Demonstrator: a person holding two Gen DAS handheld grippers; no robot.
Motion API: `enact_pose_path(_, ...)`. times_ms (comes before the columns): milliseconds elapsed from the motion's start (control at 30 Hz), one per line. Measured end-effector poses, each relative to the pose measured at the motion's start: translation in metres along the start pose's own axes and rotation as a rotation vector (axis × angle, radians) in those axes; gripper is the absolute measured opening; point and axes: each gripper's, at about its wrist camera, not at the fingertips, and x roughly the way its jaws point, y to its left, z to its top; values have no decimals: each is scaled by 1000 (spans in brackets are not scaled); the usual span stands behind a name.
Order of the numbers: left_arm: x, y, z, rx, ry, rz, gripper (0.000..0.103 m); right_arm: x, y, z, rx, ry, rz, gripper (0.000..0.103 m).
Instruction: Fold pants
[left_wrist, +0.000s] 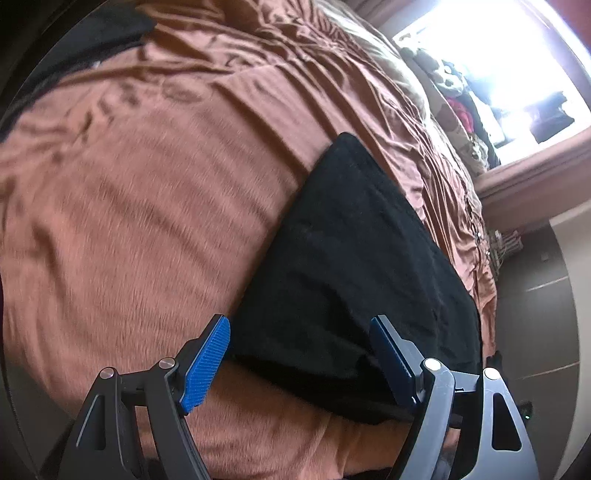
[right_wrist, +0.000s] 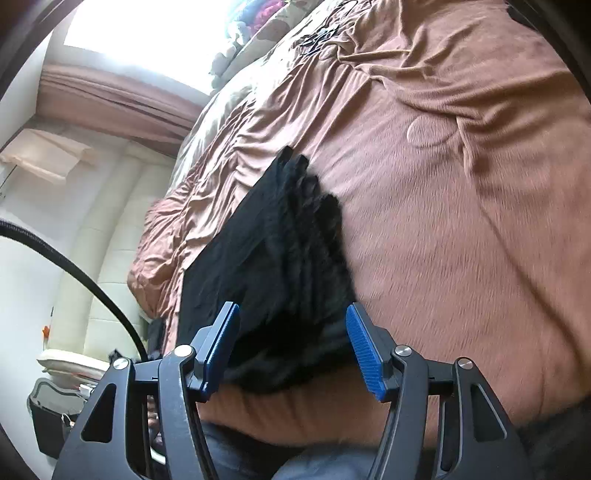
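Black pants (left_wrist: 351, 258) lie folded into a flat oblong near the bed's edge, on a brown bedspread (left_wrist: 129, 203). My left gripper (left_wrist: 300, 319) hovers over their near end, open, its blue pads (left_wrist: 207, 362) wide apart and clear of the cloth. The right wrist view shows the same pants (right_wrist: 273, 240) from the other side, with layered edges at their right. There my right gripper (right_wrist: 292, 308) stands open above the near end, its blue pads (right_wrist: 364, 350) not pressing on the cloth. The bedspread (right_wrist: 461, 221) is blurred in both views.
Another black cloth (left_wrist: 92, 37) lies at the bed's far corner. Patterned pillows (left_wrist: 454, 122) line the bed below a bright window (left_wrist: 498, 55). Dark floor (left_wrist: 532, 314) runs beside the bed. A black cable (right_wrist: 74, 273) and a dark bin (right_wrist: 48, 413) are at the left.
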Motion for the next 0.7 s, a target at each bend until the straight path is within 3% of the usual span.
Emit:
enact_pose_path(200,3,12,-14,-66,9,-33,80,32,-14,27,1,43,-28,58)
enact_pose_path(400,6,20,-13,-115,-17,-75,80,52,-18,38,11,72,56,58)
enact_pose_path(533,8,21,-15,-131,-36,-105,80,70,-23,46,7,101,52,70)
enact_pose_path(600,9,22,-17,-141,-55,-132,79,78,-22,51,-4,123,61,71)
enact_pose_path(633,8,23,-18,-159,-68,-149,74,80,-21,53,-13,128,61,71)
enact_pose_path(667,9,24,-19,-168,-73,-157,63,85,-19,56,-24,131,58,71)
enact_pose_path(700,9,25,-21,-179,-79,-182,60,89,-18,58,-30,138,59,71)
